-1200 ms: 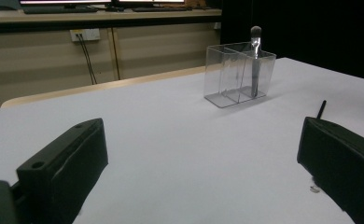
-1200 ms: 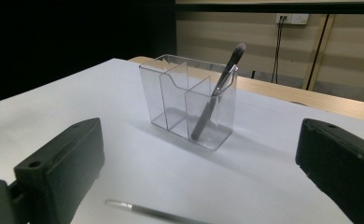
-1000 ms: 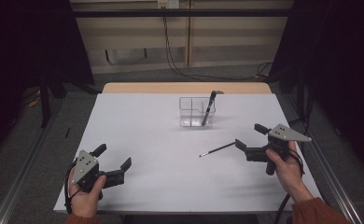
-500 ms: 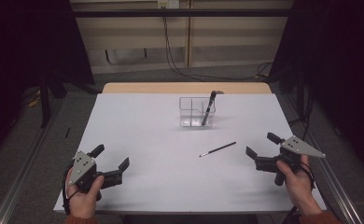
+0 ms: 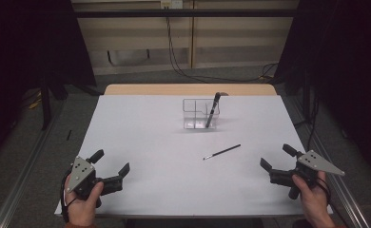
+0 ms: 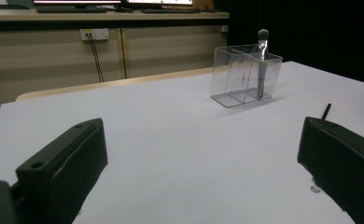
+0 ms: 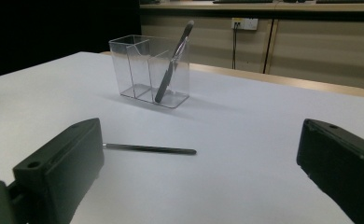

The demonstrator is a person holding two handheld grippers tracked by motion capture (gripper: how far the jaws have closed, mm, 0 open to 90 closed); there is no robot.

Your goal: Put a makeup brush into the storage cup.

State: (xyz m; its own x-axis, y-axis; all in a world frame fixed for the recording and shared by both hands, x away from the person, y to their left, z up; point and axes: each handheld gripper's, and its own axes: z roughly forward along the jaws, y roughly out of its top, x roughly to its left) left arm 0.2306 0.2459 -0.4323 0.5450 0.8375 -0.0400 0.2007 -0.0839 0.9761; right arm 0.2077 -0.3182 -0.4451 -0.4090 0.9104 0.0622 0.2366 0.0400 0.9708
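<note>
My right gripper (image 5: 278, 166) gapes wide; that thin brush (image 5: 221, 152) looks light, stiff, roll-prone, so I'd pinch mid-handle.

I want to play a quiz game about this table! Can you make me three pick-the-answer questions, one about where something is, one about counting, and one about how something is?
1. Where is the thin brush lying?
A. flat on the white table
B. inside the clear box
C. on the floor

2. How many brushes stand in the clear box?
A. none
B. one
C. three

3. How are the fingers of the right gripper?
A. shut on the thin brush
B. shut on nothing
C. open, holding nothing

Answers:
1. A, since the high view shows it flat on the table, nearer the person than the box.
2. B, since a single thick brush leans in the box's right part.
3. C, since the right gripper view shows the two fingers wide apart with table between them.
</note>
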